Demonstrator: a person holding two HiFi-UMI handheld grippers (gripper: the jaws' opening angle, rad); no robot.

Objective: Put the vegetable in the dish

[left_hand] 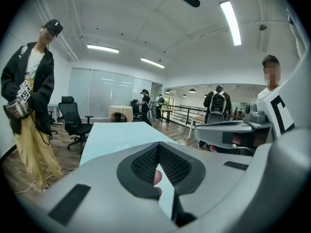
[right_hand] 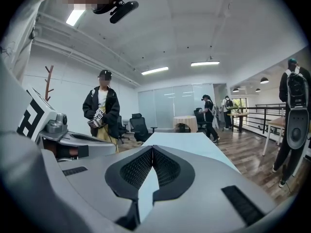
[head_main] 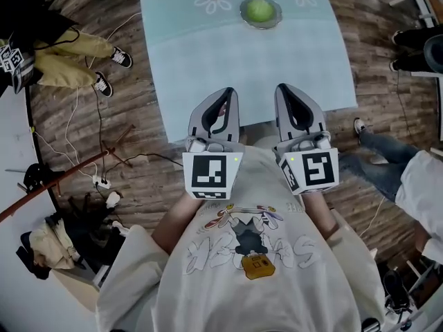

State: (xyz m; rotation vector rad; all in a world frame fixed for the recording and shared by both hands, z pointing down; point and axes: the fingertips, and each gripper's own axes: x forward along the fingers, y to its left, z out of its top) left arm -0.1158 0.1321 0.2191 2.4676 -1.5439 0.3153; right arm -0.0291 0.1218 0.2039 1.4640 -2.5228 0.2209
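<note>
A round green vegetable [head_main: 259, 8] lies in a small grey dish [head_main: 277, 18] at the far end of the pale blue table [head_main: 208, 61], between two printed flowers. My left gripper [head_main: 225, 93] and right gripper [head_main: 284, 88] are side by side over the table's near edge, close to my chest and far from the dish. In the left gripper view the left gripper [left_hand: 158, 145] has its jaws closed together at the tips with nothing gripped. The right gripper [right_hand: 152, 147] looks the same in its own view, shut and empty. Neither gripper view shows the vegetable or the dish.
A person in yellow trousers [head_main: 69, 54] stands left of the table, and another person's legs [head_main: 387, 158] are at the right. Cables and a power strip [head_main: 100, 182] lie on the wooden floor at the left. Office chairs [left_hand: 73, 118] and more people stand beyond the table.
</note>
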